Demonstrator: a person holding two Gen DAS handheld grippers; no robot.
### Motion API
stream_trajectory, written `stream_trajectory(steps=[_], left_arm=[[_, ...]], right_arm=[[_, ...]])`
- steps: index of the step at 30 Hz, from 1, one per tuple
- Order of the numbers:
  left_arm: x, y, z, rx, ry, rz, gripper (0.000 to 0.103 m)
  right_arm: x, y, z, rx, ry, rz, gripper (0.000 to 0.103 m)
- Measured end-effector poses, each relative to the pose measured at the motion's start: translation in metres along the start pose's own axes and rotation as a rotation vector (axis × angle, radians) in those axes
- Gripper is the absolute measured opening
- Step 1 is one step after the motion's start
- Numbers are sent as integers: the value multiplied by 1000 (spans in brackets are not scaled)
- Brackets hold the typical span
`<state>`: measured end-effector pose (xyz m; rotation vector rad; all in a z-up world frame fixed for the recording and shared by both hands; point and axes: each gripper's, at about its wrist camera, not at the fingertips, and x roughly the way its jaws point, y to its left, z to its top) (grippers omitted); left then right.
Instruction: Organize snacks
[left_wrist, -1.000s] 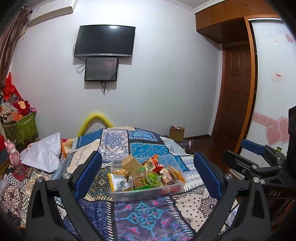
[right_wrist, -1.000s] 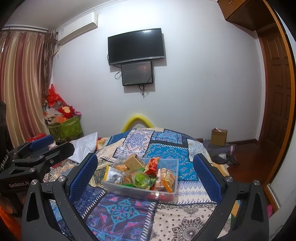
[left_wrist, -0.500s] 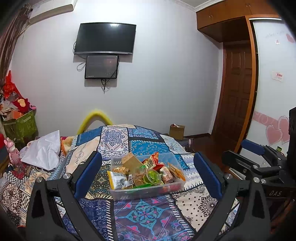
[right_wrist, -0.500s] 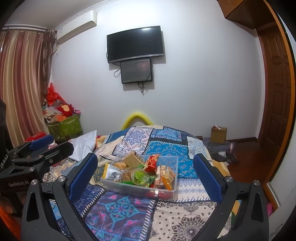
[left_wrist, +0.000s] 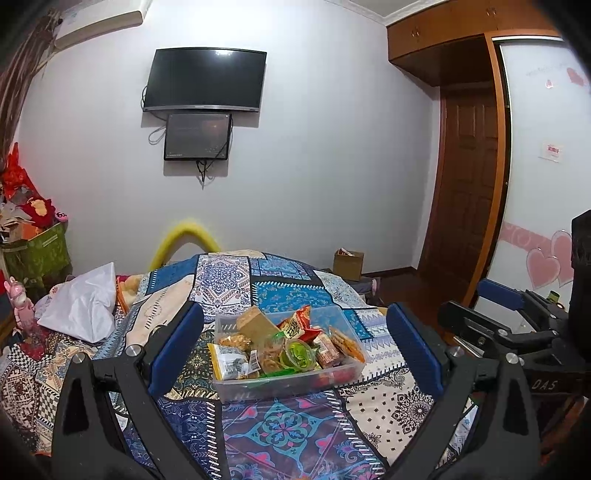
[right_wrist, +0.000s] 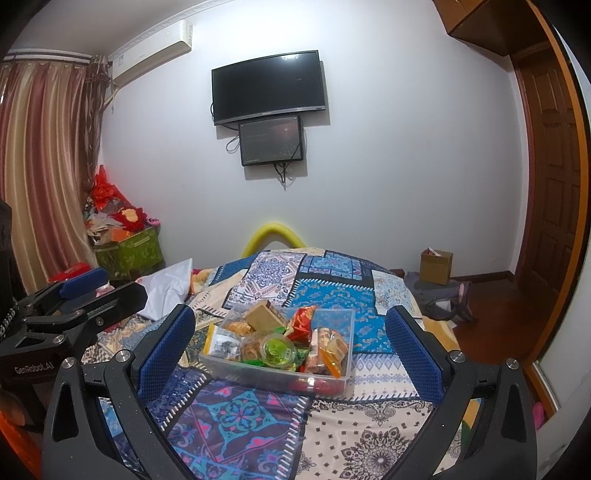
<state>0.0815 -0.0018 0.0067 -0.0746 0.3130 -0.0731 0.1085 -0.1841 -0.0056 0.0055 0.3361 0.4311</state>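
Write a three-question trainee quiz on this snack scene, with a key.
1. True or false: the left gripper holds a snack.
2. Where does the clear bin stand? A) on the floor B) on the patterned bedspread C) on a shelf
3. Fill in: the round cup among the snacks in the bin has a ____ lid.

Key
1. False. Both the left gripper and the right gripper are open and empty, short of the bin.
2. B
3. green
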Motion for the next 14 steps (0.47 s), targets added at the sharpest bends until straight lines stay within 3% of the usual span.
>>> stream_trajectory(steps=[14], left_arm=[[2,2,-1,-24,22,-11,103]], right_arm=[[0,-2,0,8,1,1,103]])
